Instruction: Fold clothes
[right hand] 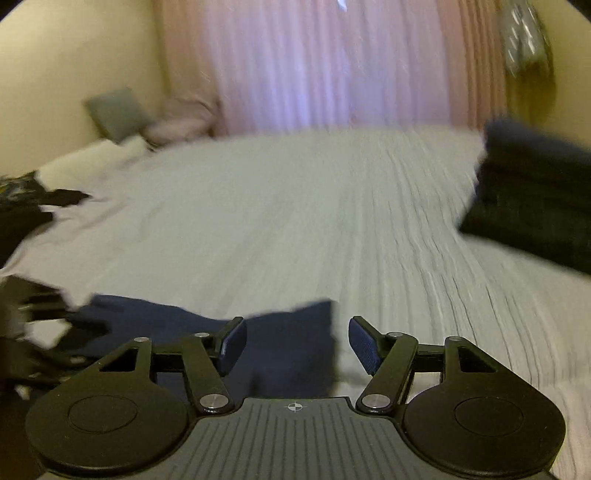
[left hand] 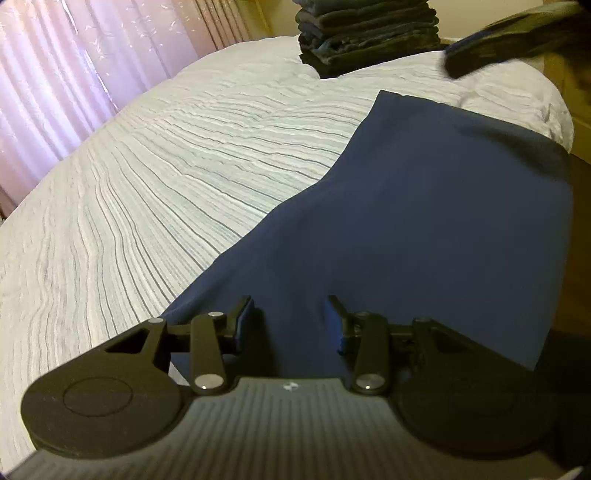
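A navy blue garment (left hand: 424, 221) lies flat along the right side of the bed, one edge hanging over the bedside. My left gripper (left hand: 290, 321) is open and empty just above its near end. In the right wrist view the garment's corner (right hand: 291, 343) lies between the open fingers of my right gripper (right hand: 295, 345), which holds nothing. The right gripper also shows in the left wrist view (left hand: 517, 40) as a dark blurred shape above the garment's far end. The left gripper appears blurred at the left edge of the right wrist view (right hand: 40, 332).
A stack of folded dark clothes (left hand: 369, 33) stands at the far end of the bed; it also shows in the right wrist view (right hand: 532, 192). The striped white bedcover (left hand: 166, 184) spreads left. Pink curtains (right hand: 332, 62), pillows (right hand: 118, 114) and dark clothes (right hand: 22, 210) lie beyond.
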Available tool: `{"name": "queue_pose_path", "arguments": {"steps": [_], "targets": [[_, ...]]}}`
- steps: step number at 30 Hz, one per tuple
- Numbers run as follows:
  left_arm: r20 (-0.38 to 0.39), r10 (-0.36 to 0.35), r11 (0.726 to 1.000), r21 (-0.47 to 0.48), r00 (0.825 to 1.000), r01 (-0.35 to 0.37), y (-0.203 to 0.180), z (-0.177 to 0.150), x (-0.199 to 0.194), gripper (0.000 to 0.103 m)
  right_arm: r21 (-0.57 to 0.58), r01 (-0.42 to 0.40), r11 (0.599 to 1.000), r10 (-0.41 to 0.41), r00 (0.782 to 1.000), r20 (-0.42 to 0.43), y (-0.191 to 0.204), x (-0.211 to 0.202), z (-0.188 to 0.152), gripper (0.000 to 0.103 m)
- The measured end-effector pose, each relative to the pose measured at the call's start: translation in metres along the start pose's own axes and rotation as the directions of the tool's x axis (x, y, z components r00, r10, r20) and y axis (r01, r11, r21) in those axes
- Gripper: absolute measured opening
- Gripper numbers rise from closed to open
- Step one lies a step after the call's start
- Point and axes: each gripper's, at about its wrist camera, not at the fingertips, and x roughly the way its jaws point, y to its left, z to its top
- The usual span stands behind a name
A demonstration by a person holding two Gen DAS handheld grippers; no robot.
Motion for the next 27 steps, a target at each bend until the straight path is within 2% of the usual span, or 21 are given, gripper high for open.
{"name": "queue_pose_path", "arguments": {"steps": [3, 5, 9, 11, 16, 17, 18, 19, 20, 21, 25, 27], "targets": [[0.001, 0.010, 1.000, -0.009, 1.000, -0.010, -0.001, -0.001, -0.001, 0.037, -0.039, -0.071, 0.997, 0.072, 0.997, 0.031, 0.028, -0.027, -0.020, 0.065], [0.003, 0.016, 1.000, -0.016, 1.000, -0.016, -0.002, -0.002, -0.001, 0.037, -0.034, -0.089, 0.995, 0.089, 0.996, 0.001, 0.036, -0.029, -0.040, 0.065], [0.004, 0.026, 0.999, -0.027, 1.000, -0.025, -0.003, -0.003, -0.001, 0.037, -0.003, -0.050, 0.999, 0.050, 0.994, -0.100, 0.039, -0.018, -0.073, 0.065], [0.001, 0.036, 0.999, -0.024, 0.999, -0.036, -0.004, -0.002, -0.002, 0.038, -0.015, -0.047, 0.999, 0.045, 0.994, -0.099, 0.042, -0.021, -0.081, 0.065], [0.015, 0.080, 0.996, -0.032, 0.997, -0.080, -0.011, -0.001, -0.012, 0.038, 0.001, -0.017, 1.000, 0.017, 0.998, -0.060, 0.048, -0.039, -0.075, 0.065], [0.025, 0.088, 0.995, -0.038, 0.996, -0.087, -0.013, -0.002, -0.017, 0.040, 0.005, -0.008, 1.000, 0.008, 0.999, -0.048, 0.048, -0.044, -0.074, 0.066], [0.040, 0.094, 0.995, -0.046, 0.995, -0.092, -0.015, -0.003, -0.023, 0.046, 0.009, 0.004, 1.000, -0.003, 0.999, -0.034, 0.049, -0.049, -0.074, 0.068], [0.057, 0.103, 0.993, -0.055, 0.993, -0.100, -0.017, -0.005, -0.031, 0.050, 0.011, 0.014, 1.000, -0.014, 1.000, -0.021, 0.048, -0.055, -0.075, 0.081], [0.075, 0.114, 0.992, -0.062, 0.991, -0.110, -0.020, -0.008, -0.039, 0.055, 0.010, 0.025, 1.000, -0.024, 1.000, -0.010, 0.048, -0.060, -0.076, 0.088], [0.088, 0.125, 0.991, -0.064, 0.988, -0.120, -0.023, -0.011, -0.046, 0.058, 0.006, 0.035, 0.999, -0.035, 0.999, 0.000, 0.048, -0.065, -0.078, 0.090], [0.136, 0.169, 0.985, -0.035, 0.976, -0.166, -0.046, -0.032, -0.075, 0.064, -0.019, 0.077, 0.997, -0.077, 0.997, 0.016, 0.049, -0.083, -0.089, 0.090], [0.157, 0.180, 0.983, -0.007, 0.971, -0.181, -0.059, -0.043, -0.087, 0.073, -0.046, 0.101, 0.994, -0.101, 0.995, 0.016, 0.052, -0.089, -0.094, 0.093]]}}
